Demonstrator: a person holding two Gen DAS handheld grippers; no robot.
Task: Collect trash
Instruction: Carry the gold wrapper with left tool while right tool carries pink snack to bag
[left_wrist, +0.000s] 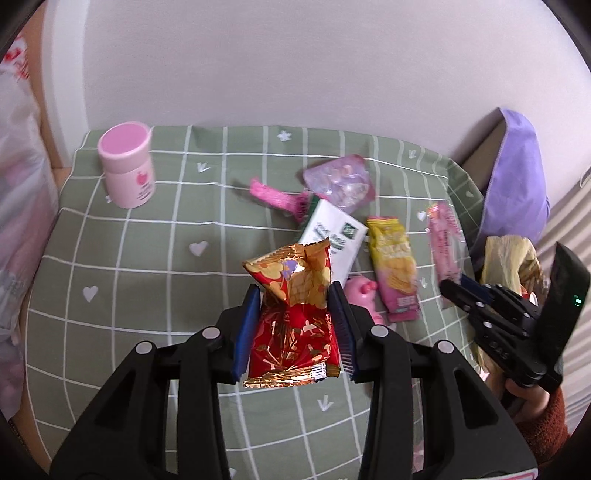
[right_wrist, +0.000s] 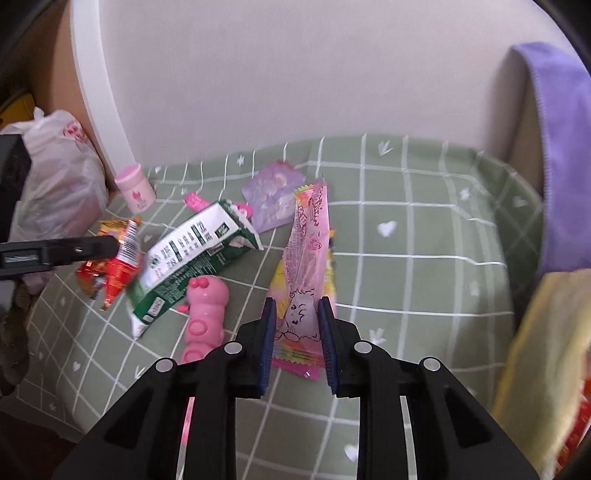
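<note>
My left gripper (left_wrist: 293, 295) is shut on a red and gold snack wrapper (left_wrist: 295, 314), held above the green checked cloth (left_wrist: 147, 258). My right gripper (right_wrist: 297, 314) is shut on a long pink clear wrapper (right_wrist: 308, 258); it also shows in the left wrist view (left_wrist: 445, 236). On the cloth lie a green and white carton (right_wrist: 192, 258), a yellow and pink chip packet (left_wrist: 395, 266), a purple clear packet (left_wrist: 340, 181) and a pink strip wrapper (left_wrist: 273, 194). The red wrapper shows in the right wrist view (right_wrist: 118, 258).
A pink jar (left_wrist: 127, 166) stands at the back left. A pink caterpillar toy (right_wrist: 205, 317) lies by the carton. A white plastic bag (right_wrist: 59, 184) hangs left of the table. A yellow bag (right_wrist: 546, 369) and a purple cloth (right_wrist: 561, 147) are at the right.
</note>
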